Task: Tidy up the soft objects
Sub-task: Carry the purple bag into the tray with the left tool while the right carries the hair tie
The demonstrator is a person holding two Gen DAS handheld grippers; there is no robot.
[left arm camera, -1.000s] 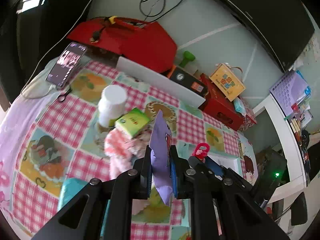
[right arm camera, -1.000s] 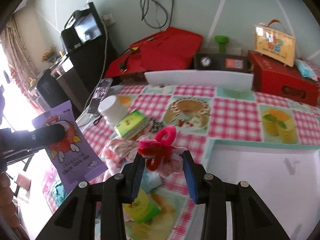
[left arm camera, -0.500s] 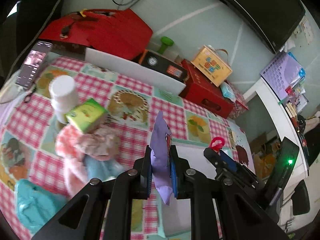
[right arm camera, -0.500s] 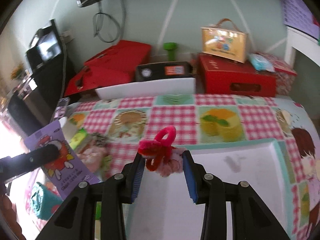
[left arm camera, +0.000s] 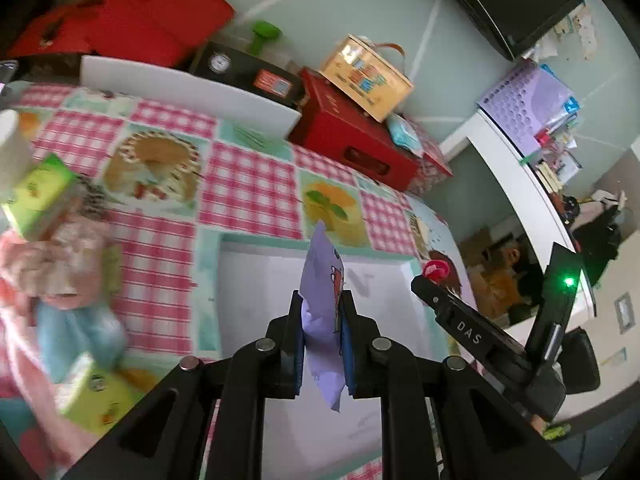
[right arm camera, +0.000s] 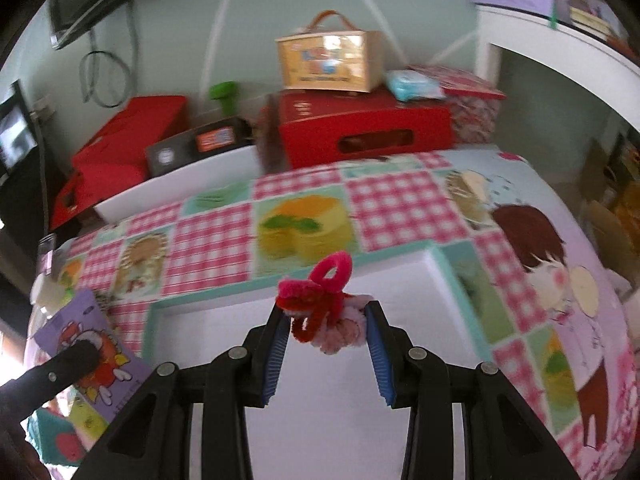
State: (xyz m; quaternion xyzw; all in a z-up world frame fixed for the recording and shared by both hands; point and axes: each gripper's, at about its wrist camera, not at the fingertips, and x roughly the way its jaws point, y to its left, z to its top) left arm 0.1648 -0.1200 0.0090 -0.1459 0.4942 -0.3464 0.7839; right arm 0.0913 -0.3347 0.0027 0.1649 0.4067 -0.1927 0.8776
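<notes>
2 claws are in view, each clamped on 1 soft item. The left claw (left arm camera: 323, 334) pinches 1 purple packet (left arm camera: 325, 320) edge-on between its blue pads, the packet standing upright above the white tray (left arm camera: 260, 280). From the right wrist view the same packet (right arm camera: 90, 354) shows its face, with a red cartoon figure printed on it, at the tray's left edge.

The right claw (right arm camera: 326, 330) grips 1 bundle of fuzzy hair ties (right arm camera: 324, 308): red, hot pink and pale pink loops bunched together, the exact count of loops hard to tell. It hangs over the tray (right arm camera: 332, 420), near its far rim.

The tray, 1 of it, has a mint-green border and lies on the desk (left arm camera: 248, 184), which wears a pink-check cloth with cake pictures.

Left of the tray lies a blurred pile: 2 green-yellow packs (left arm camera: 38, 192) (left arm camera: 98, 400), pink cloth (left arm camera: 52, 256), and 1 blue soft item (left arm camera: 76, 332).

Along the far edge stand 2 red boxes (left arm camera: 352, 140) (left arm camera: 132, 20), 1 black box (left arm camera: 248, 72), 1 yellow case (left arm camera: 366, 76) with a handle on top of the nearer red box, and 1 long white board (left arm camera: 184, 94).
</notes>
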